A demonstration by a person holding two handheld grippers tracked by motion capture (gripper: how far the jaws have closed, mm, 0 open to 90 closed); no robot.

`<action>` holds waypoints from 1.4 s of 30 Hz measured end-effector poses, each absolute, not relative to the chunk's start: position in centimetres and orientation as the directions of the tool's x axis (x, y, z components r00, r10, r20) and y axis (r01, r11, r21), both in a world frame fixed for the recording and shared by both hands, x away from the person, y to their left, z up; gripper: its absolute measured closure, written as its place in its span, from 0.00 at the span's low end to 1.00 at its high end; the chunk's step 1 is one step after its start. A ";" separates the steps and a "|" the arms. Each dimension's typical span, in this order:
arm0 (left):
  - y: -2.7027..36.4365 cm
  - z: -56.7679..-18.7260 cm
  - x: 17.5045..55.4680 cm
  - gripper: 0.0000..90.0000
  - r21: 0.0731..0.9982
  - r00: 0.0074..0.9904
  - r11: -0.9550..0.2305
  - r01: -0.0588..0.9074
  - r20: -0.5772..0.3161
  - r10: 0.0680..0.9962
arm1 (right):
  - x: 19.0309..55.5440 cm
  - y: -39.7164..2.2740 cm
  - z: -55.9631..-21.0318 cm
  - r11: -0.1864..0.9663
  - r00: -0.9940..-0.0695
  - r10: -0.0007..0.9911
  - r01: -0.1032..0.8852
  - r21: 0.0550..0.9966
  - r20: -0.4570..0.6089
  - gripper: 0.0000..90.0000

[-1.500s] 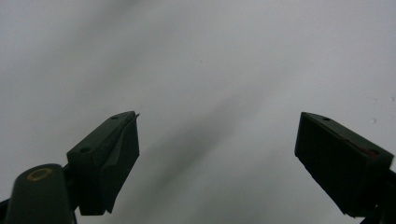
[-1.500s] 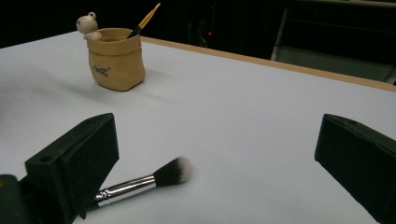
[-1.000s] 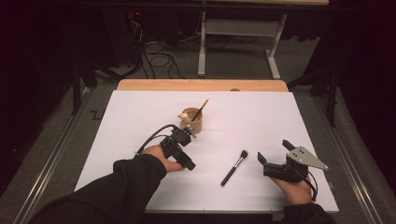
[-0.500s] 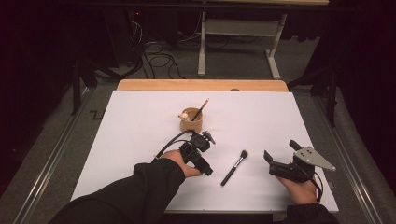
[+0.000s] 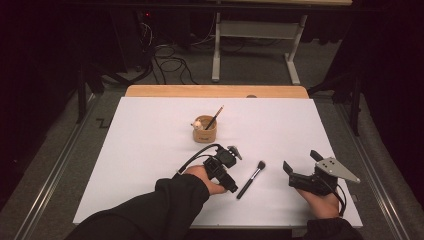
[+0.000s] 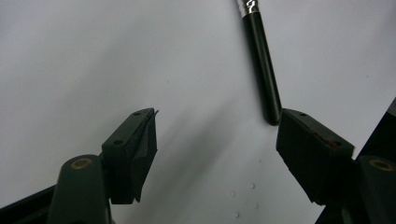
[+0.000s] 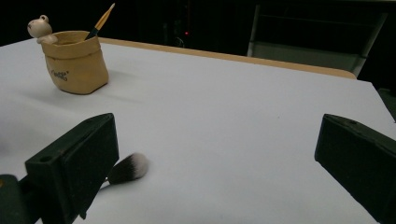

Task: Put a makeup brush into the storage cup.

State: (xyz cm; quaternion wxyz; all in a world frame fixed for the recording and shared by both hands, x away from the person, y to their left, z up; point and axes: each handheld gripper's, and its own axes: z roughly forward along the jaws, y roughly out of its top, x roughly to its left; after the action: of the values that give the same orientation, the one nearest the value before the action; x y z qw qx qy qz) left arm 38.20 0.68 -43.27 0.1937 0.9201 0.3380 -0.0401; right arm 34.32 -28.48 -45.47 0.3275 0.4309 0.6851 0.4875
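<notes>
Makeup brush flat on the white surface, well short of the tan pouch-shaped holder, bristle head toward the holder, handle butt toward the person.

Left tongs low over the sheet just beside the butt on the side away from the right tongs. From the left gripper view: handle running up and away, its rounded end just off the tip of one jaw (touching or a hair apart, cannot tell). Not between the pads; gap bare. Jaws apart, gripping nothing, just been closing with no brush between them.

Risks, as judged:
- Closing from here likely to nip only the butt tip or miss; round glossy handle likely to squirt out or roll.
- Jaw tip nudging the butt, spinning the brush away across the smooth sheet.
- An end grip, if any, leaving the head heavy and drooping on a lift (poor for aiming at the holder, already carrying a pencil-like brush and a small bear figure).

Right tongs wide open, empty, well off to the brush's far side, aimed toward the holder.
</notes>
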 end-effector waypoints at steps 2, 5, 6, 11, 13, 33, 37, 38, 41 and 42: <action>0.3 -43.4 38.1 0.35 0.332 0.768 -0.695 0.638 -0.210 0.605 | 34.3 -28.5 -45.5 0.154 -0.414 0.910 0.271 0.950 -0.029 0.00; -0.2 -43.4 38.0 0.37 0.339 0.775 -0.699 0.630 -0.209 0.597 | 34.3 -28.5 -45.5 0.153 -0.415 0.909 0.271 0.950 -0.028 0.00; -0.4 -43.5 37.9 0.39 0.342 0.774 -0.697 0.631 -0.208 0.598 | 34.3 -28.5 -45.5 0.153 -0.415 0.909 0.272 0.950 -0.028 0.00; -1.2 -43.7 37.6 0.47 0.358 0.774 -0.691 0.628 -0.202 0.600 | 34.3 -28.5 -45.5 0.153 -0.415 0.910 0.272 0.950 -0.028 0.00; -1.6 -43.8 37.5 0.49 0.360 0.778 -0.694 0.624 -0.200 0.596 | 34.3 -28.5 -45.5 0.154 -0.415 0.909 0.272 0.950 -0.028 0.00; -3.7 -45.1 37.5 0.66 0.346 0.781 -0.706 0.617 -0.164 0.602 | 34.3 -28.3 -45.6 0.164 -0.423 0.905 0.274 0.948 -0.034 0.00; -4.1 -45.2 37.4 0.67 0.344 0.783 -0.709 0.615 -0.158 0.602 | 34.3 -28.2 -45.6 0.167 -0.427 0.903 0.276 0.946 -0.035 0.00; -4.1 -45.2 37.4 0.68 0.344 0.783 -0.710 0.614 -0.158 0.601 | 34.3 -28.2 -45.6 0.168 -0.428 0.903 0.276 0.946 -0.036 0.00; -4.3 -45.3 37.3 0.69 0.341 0.784 -0.712 0.614 -0.153 0.602 | 34.2 -28.2 -45.6 0.167 -0.427 0.904 0.278 0.946 -0.034 0.00; -4.3 -45.3 37.3 0.69 0.341 0.783 -0.712 0.614 -0.151 0.603 | 34.2 -28.2 -45.6 0.166 -0.427 0.904 0.278 0.946 -0.033 0.00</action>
State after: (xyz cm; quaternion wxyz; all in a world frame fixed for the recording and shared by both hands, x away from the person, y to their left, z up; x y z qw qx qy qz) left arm 37.27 -4.34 -45.26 0.1892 0.9251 0.3290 -0.0143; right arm 34.22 -28.19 -45.57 0.3229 0.4270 0.6918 0.4845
